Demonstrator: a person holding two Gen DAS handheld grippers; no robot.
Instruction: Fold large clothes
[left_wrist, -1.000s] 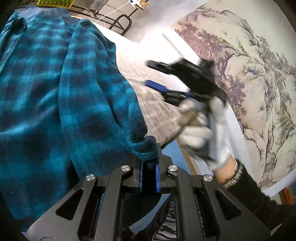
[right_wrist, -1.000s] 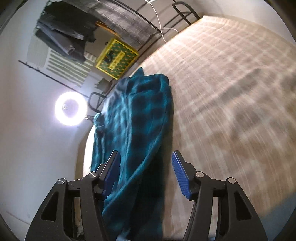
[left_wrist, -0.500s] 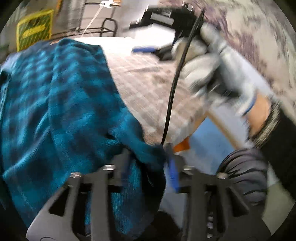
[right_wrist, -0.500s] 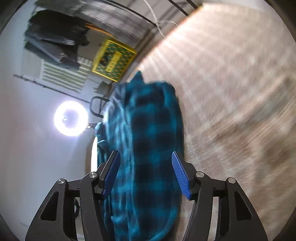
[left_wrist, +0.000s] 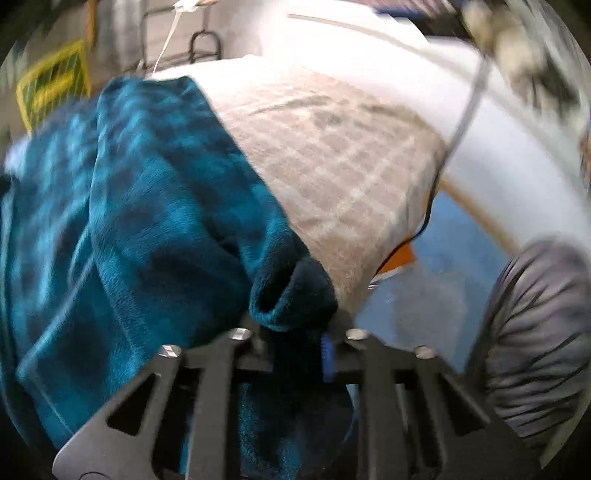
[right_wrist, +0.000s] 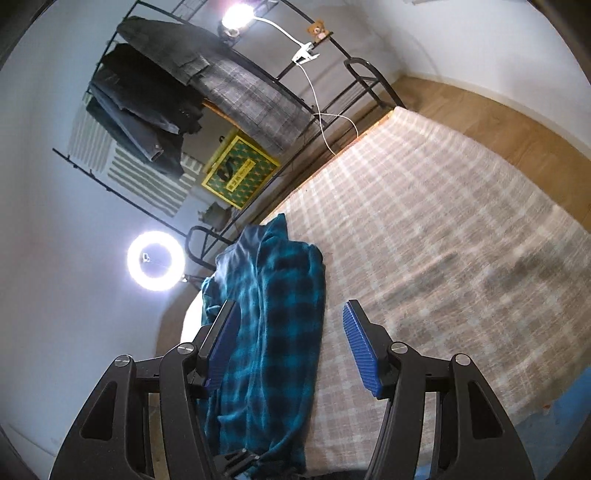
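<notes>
Bed (right_wrist: 424, 229) with a checked cover carries the teal plaid fleece garment (left_wrist: 147, 221), bunched along the frame's left, fold barely begun. Left gripper (left_wrist: 291, 343) jaws closing on its cuff at lower centre; right gripper (right_wrist: 291, 332) jaws open, empty, above it.

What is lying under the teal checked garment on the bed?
The teal checked garment lies on a beige checked bedcover, which shows bare beside it. The part of the bedcover beneath the garment is covered, so anything lying there cannot be seen.
</notes>
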